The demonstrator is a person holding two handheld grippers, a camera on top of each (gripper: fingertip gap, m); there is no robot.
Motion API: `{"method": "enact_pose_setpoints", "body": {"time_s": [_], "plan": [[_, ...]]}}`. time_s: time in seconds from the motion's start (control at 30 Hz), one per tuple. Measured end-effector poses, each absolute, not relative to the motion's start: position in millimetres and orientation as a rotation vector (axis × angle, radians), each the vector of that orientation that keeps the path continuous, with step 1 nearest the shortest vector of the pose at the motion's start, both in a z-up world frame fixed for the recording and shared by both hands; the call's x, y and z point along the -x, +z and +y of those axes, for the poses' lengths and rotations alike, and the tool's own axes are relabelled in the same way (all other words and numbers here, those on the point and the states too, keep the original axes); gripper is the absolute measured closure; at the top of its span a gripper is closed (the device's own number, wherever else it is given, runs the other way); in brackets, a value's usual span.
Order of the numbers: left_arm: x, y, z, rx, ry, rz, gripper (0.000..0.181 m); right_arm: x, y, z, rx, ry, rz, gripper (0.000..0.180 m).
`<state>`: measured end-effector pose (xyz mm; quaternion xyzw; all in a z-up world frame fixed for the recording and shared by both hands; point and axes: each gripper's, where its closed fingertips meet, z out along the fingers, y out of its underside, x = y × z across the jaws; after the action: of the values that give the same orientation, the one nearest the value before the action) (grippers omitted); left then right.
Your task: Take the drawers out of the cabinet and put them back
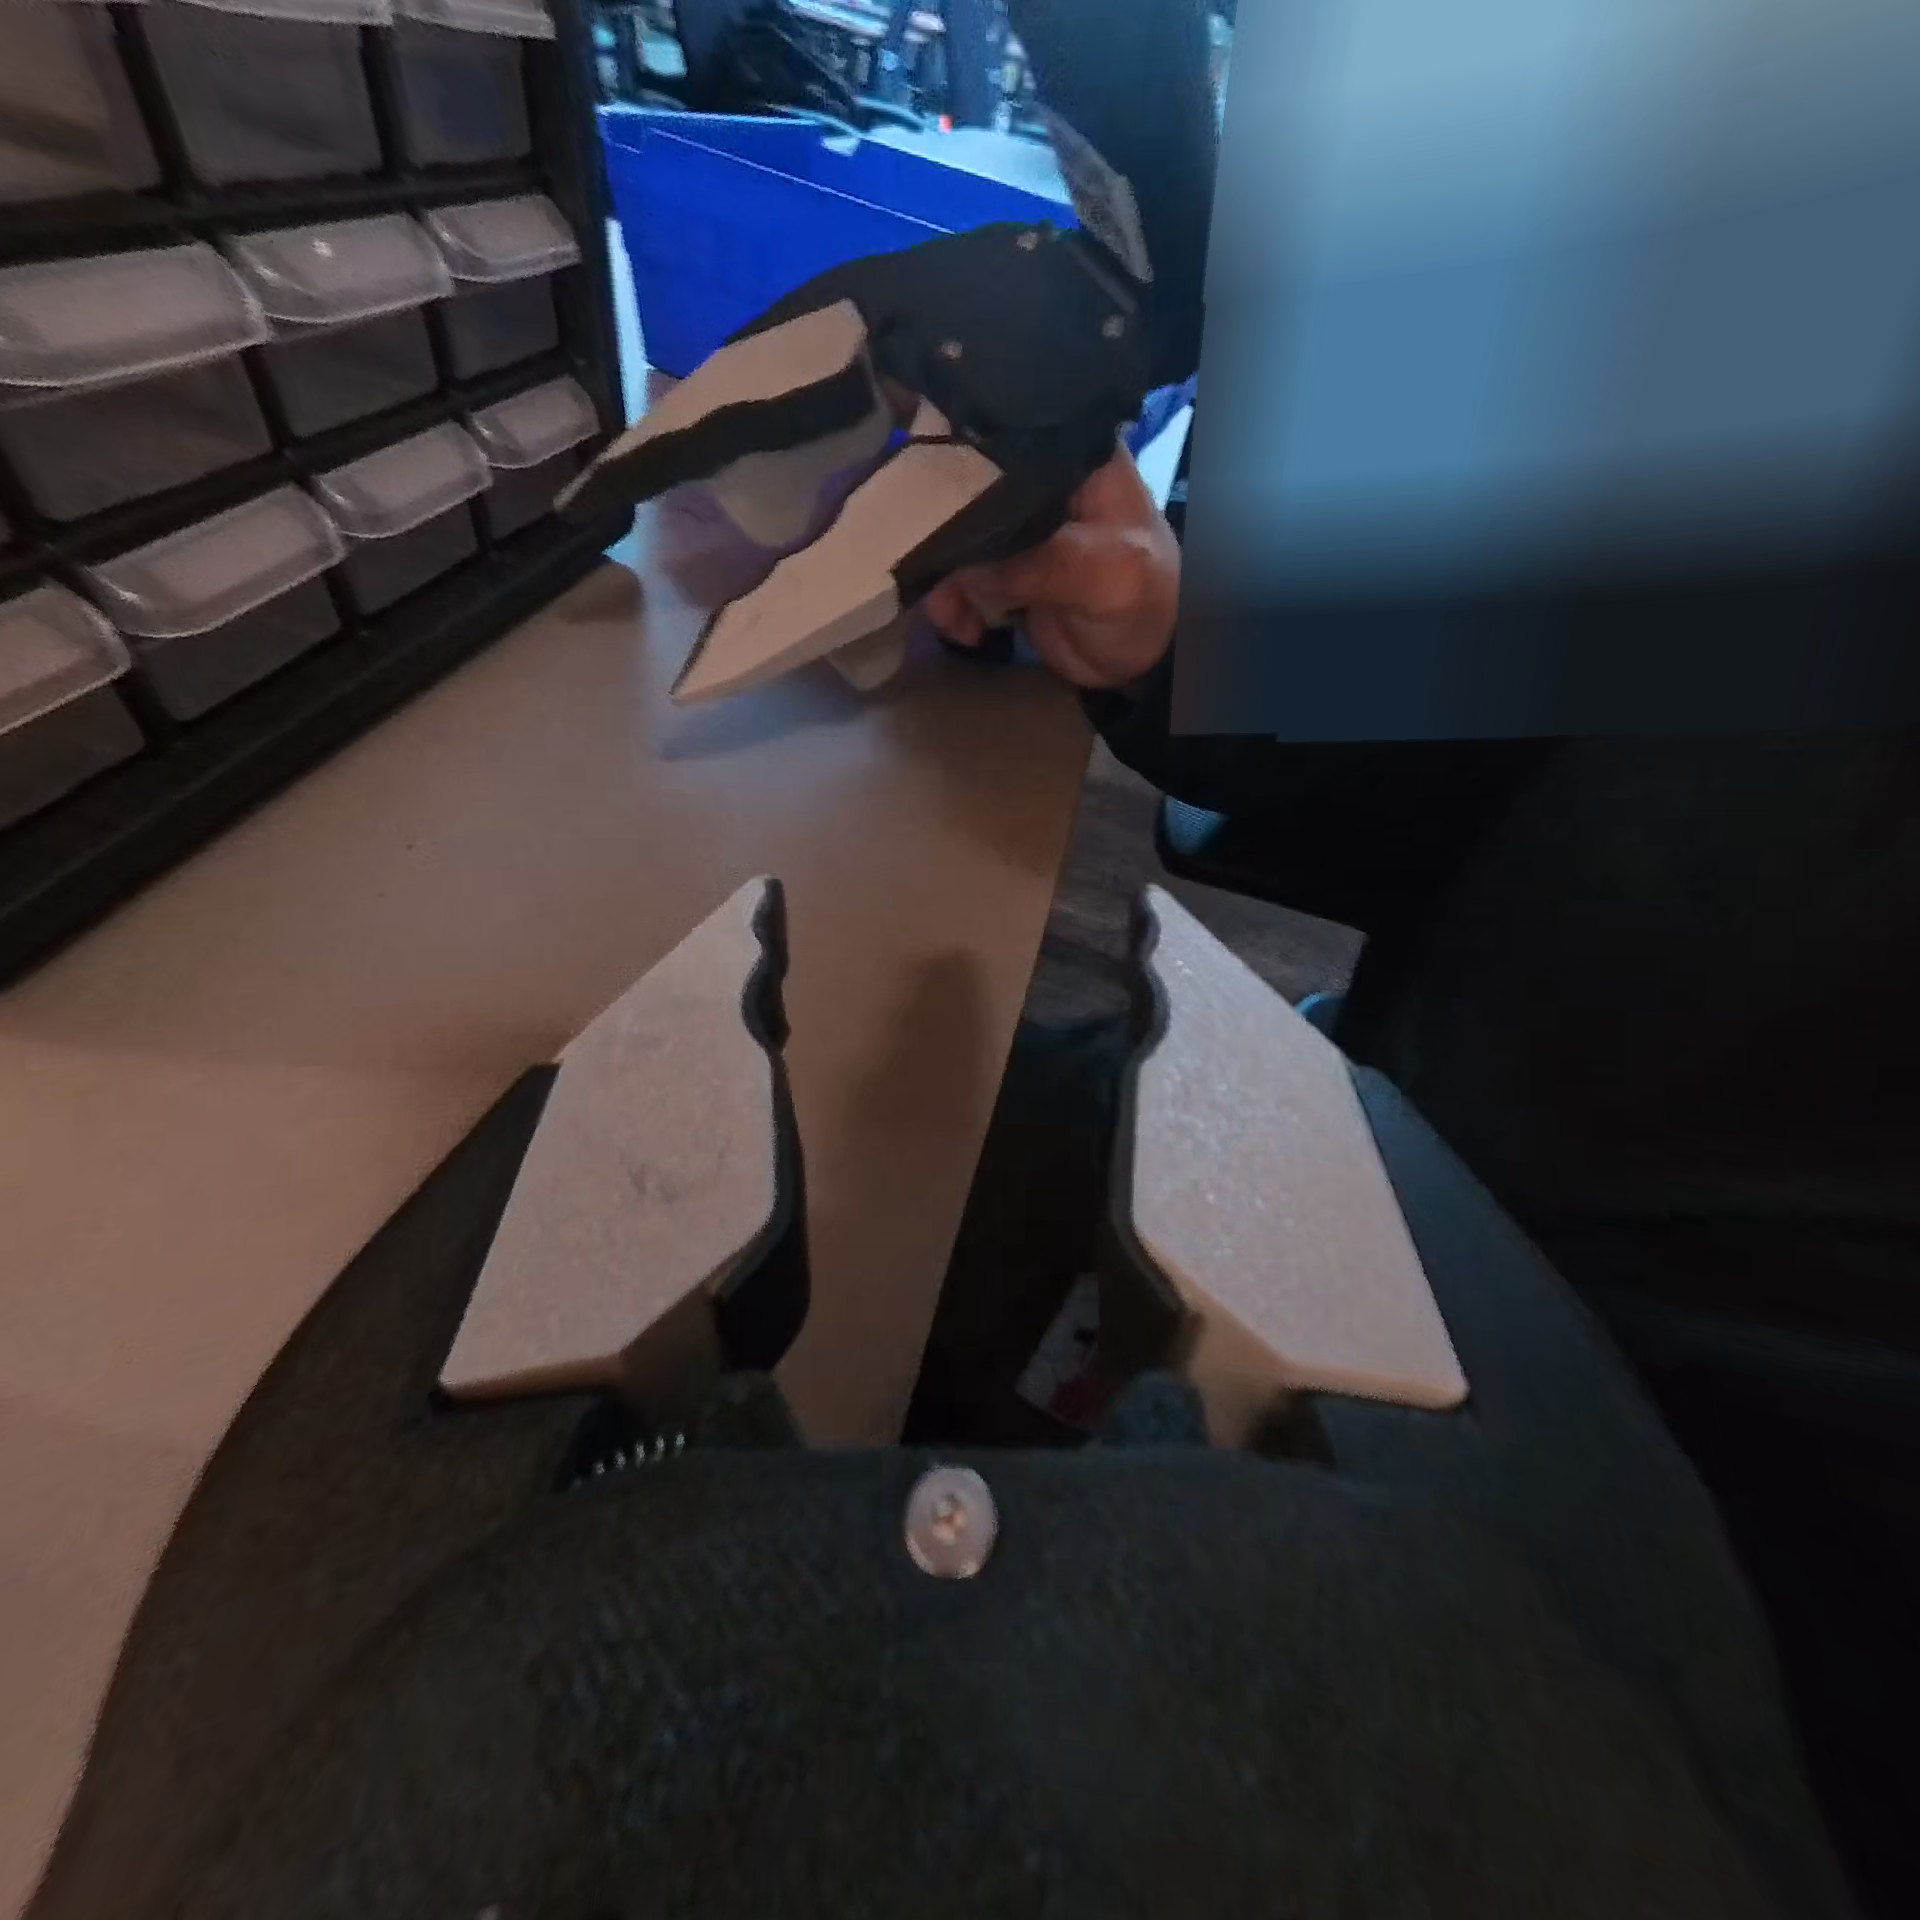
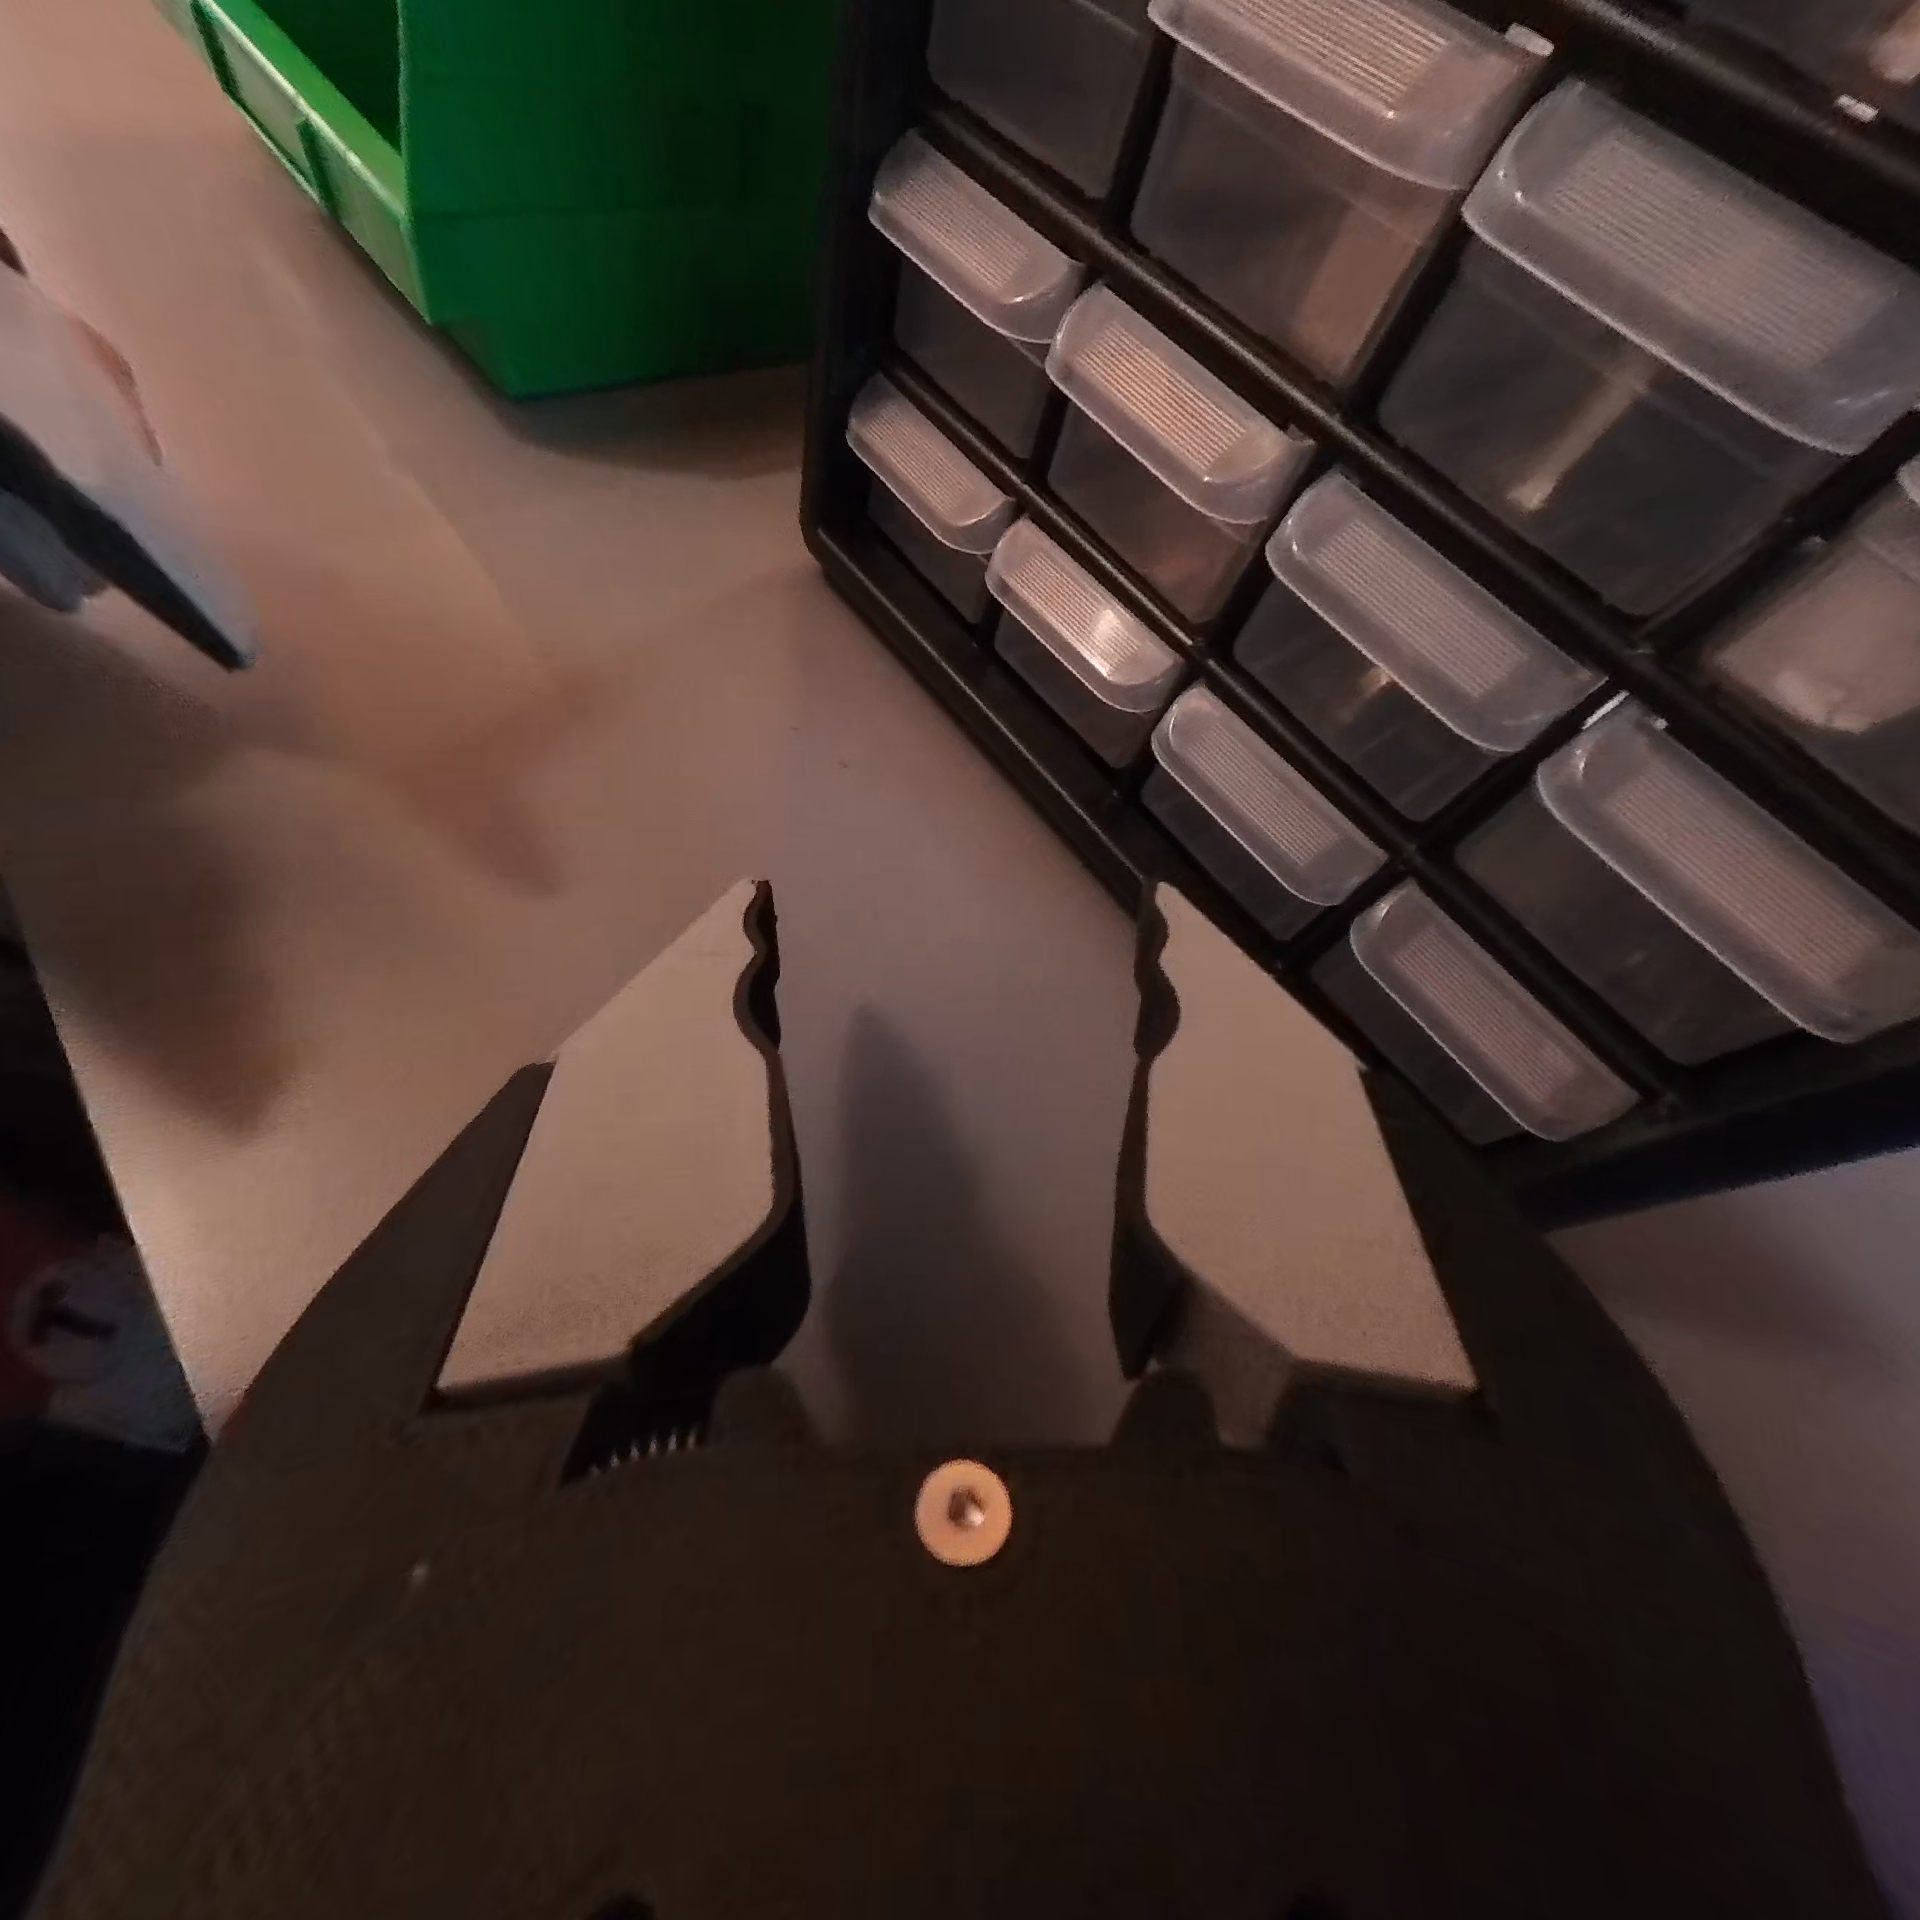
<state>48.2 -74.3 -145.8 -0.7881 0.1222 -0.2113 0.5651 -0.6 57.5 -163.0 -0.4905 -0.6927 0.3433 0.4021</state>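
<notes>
Both tongs wide, holding nothing: left tongs [image 1: 956, 914], right tongs [image 2: 956, 904] | cabinet [image 2: 862, 540] on bench [image 2: 665, 748], drawers [image 2: 1164, 436] all in | step: approach | next: you grip one drawer lip squarely.

The left wrist view is evenly lit and fairly sharp, with wide-angle bending at its edges. The right wrist view is dimmer and warmer. There a smeared shadow crosses the pale tabletop [image 2: 644, 665] toward its left edge, and glare glints on the clear plastic drawer fronts [image 2: 1174, 436].
</notes>
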Motion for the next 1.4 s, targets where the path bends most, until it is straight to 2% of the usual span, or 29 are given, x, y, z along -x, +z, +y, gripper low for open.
{"method": "enact_pose_setpoints", "body": {"time_s": [0.2, 0.23, 0.27, 0.33, 0.47, 0.53, 0.6, 0.67, 0.77, 0.83, 0.9, 1.0, 1.1, 1.13, 1.3, 1.4], "plan": [[-54.3, -144.7, -72.0, 1.845, -0.502, 0.347, 0.127, 1.7, -160.3, 54.7, 1.234, 0.929, -1.757, 0.114], [-55.0, -146.0, -72.1, 1.854, -0.51, 0.349, 0.139, 2.0, -160.5, 53.1, 1.225, 0.929, -1.766, 0.114], [-57.9, -146.3, -74.1, 1.855, -0.529, 0.373, 0.159, 2.4, -160.8, 51.5, 1.213, 0.923, -1.774, 0.114], [-60.6, -145.8, -77.0, 1.851, -0.54, 0.401, 0.181, 2.9, -161.5, 49.3, 1.188, 0.899, -1.783, 0.112], [-52.6, -146.0, -72.8, 1.901, -0.38, 0.386, 0.181, 4.0, -164.0, 45.2, 1.142, 0.823, -1.796, 0.108], [-44.9, -132.7, -68.8, 1.898, -0.259, 0.343, 0.166, 4.1, -165.5, 39.1, 1.135, 0.826, -1.815, 0.105], [-39.6, -103.9, -64.1, 1.855, -0.14, 0.348, 0.159, 2.0, -162.7, 28.1, 1.124, 0.899, -1.832, 0.101], [-26.9, -52.7, -47.1, 1.763, 0.034, 0.359, 0.154, 0.1, -155.2, 23.0, 1.099, 0.954, -1.802, 0.096], [-2.0, 15.6, -10.2, 1.727, 0.249, 0.398, 0.133, -1.2, -148.3, 23.6, 1.089, 0.988, -1.762, 0.097], [14.2, 34.3, 18.1, 1.782, 0.333, 0.469, 0.116, -1.1, -148.4, 29.8, 1.128, 0.987, -1.742, 0.093], [31.6, 33.6, 46.1, 1.884, 0.375, 0.518, 0.11, -1.8, -144.7, 35.0, 1.157, 1.021, -1.704, 0.093], [41.1, 12.0, 78.5, 2.059, 0.405, 0.66, 0.107, -1.8, -140.6, 44.4, 1.204, 1.069, -1.655, 0.096], [61.7, -13.7, 100.6, 2.187, 0.575, 0.768, 0.117, -1.1, -141.3, 54.9, 1.263, 1.085, -1.626, 0.1], [69.8, -13.3, 108.8, 2.16, 0.661, 0.792, 0.124, -1.5, -140.9, 59.7, 1.284, 1.086, -1.604, 0.104], [70.8, -13.5, 113.1, 2.147, 0.606, 0.843, 0.123, -7.9, -131.3, 100.9, 1.413, 1.069, -1.392, 0.106], [70.9, -13.5, 113.1, 2.122, 0.589, 0.803, 0.124, -9.7, -127.1, 115.9, 1.5, 1.184, -1.285, 0.121]]}}
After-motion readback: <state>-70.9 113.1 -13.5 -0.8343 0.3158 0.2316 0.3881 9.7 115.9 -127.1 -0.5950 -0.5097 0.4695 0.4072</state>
